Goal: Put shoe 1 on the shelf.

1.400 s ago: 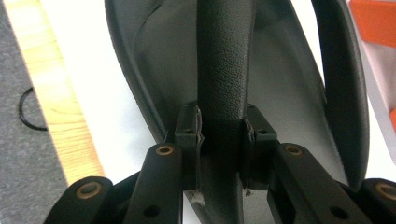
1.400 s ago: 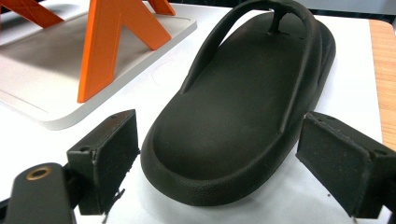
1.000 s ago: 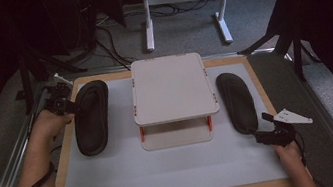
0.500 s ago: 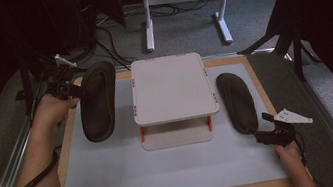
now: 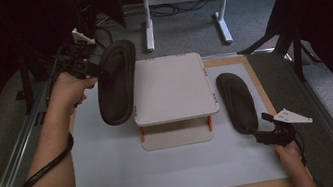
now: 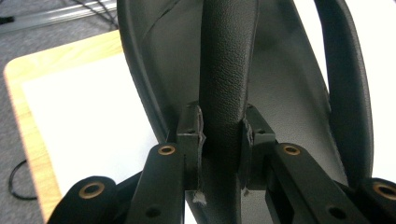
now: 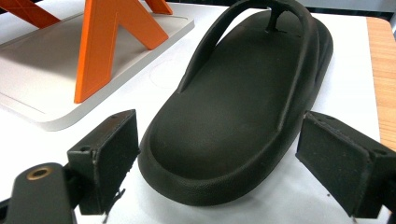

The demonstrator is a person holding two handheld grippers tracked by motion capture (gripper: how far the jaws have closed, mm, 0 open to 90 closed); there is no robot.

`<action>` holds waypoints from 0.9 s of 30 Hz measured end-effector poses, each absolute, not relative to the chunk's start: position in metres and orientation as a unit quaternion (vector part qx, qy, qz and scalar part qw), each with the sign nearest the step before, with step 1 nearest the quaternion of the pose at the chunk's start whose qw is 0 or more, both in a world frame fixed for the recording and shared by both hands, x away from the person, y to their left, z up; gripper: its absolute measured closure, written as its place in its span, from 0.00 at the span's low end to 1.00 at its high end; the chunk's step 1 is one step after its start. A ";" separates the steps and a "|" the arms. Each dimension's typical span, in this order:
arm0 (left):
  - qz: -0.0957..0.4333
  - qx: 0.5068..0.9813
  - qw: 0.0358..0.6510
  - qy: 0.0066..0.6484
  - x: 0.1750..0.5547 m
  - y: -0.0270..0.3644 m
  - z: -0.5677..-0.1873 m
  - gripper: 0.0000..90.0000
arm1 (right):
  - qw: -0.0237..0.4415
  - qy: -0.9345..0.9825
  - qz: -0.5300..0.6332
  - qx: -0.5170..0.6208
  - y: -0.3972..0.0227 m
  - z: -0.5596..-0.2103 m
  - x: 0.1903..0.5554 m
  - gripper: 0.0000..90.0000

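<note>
High view: I see my left gripper (image 5: 87, 68) raised at the table's far left corner, its jaws clamped on the strap of a black flip-flop (image 5: 116, 83). That flip-flop hangs clear of the white table top (image 5: 116, 172), tilted, with its lower end toward me and its right edge just beside the top plate of a small white two-tier stand (image 5: 172, 92), which sits at the middle of the table. A second black flip-flop (image 5: 238, 102) lies flat on the table to the right of the stand. My right gripper (image 5: 265, 136) sits low at that flip-flop's near end, level with the table surface. A wooden border (image 5: 252, 75) frames the white top.

Left gripper view: the jaws are closed on the textured black strap (image 6: 226, 88), one pad pressing each side of it. The held flip-flop's footbed fills the space behind the strap. Below it I see the white table top and its wooden edge (image 6: 21, 107).

Right gripper view: the jaws stand open, one pad at each side of the heel of the lying flip-flop (image 7: 238, 121), neither pad touching it. The sandal rests sole down on the table, thong strap at the far end. The stand's white base with orange struts (image 7: 109, 44) sits at upper left.
</note>
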State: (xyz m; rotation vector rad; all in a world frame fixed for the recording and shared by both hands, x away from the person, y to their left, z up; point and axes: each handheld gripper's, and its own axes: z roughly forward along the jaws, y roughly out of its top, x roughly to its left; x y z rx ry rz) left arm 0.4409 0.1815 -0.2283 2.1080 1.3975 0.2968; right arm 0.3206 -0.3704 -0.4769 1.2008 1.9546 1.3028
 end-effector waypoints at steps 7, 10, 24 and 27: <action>0.100 0.792 0.308 0.518 0.445 0.151 -0.227 0.82 | 0.250 0.718 0.478 0.440 -0.371 -0.477 0.321 0.14; 0.090 0.786 0.316 0.524 0.447 0.138 -0.230 0.82 | 0.249 0.719 0.477 0.440 -0.370 -0.477 0.321 0.14; 0.072 0.769 0.260 0.580 0.461 0.099 -0.252 0.82 | 0.249 0.721 0.472 0.442 -0.369 -0.477 0.322 0.14; 0.068 0.777 0.239 0.578 0.462 0.083 -0.256 0.82 | 0.249 0.721 0.472 0.442 -0.369 -0.477 0.322 0.14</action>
